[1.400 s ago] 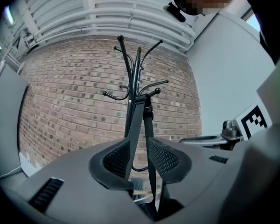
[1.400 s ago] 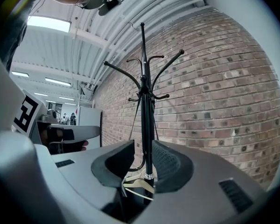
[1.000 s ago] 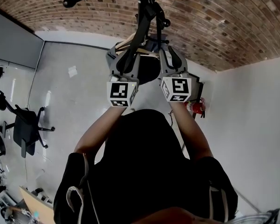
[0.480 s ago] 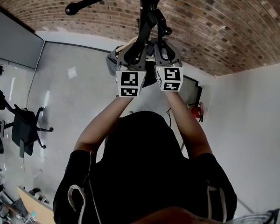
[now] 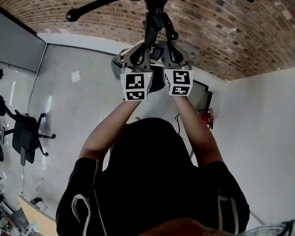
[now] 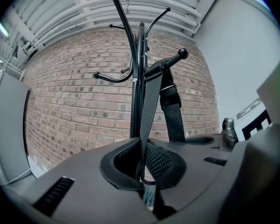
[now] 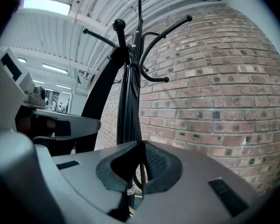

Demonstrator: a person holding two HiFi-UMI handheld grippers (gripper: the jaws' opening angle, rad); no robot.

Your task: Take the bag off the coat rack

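Observation:
A black coat rack [image 5: 150,14] stands against the brick wall, its curved hooks spreading overhead. A black webbing bag strap [image 6: 149,111] hangs from a knobbed hook [image 6: 179,55] and runs down into my left gripper [image 6: 147,178], which is shut on it. A second run of strap with a buckle [image 6: 170,101] hangs beside it. My right gripper [image 7: 139,171] is shut on a thin edge of the strap [image 7: 140,146] next to the rack pole [image 7: 128,87]. In the head view both grippers [image 5: 137,58] [image 5: 169,53] sit side by side at the pole. They hide most of the bag's body.
A brick wall [image 5: 236,33] runs behind the rack, and a white wall [image 5: 265,132] is at the right. A red fire extinguisher [image 5: 206,117] and a black box [image 5: 201,95] sit near the corner. An office chair [image 5: 27,132] stands far left on the grey floor.
Both grippers have risen and drawn together at the rack pole. The left gripper's jaws, spread wide earlier, have come together on the strap.

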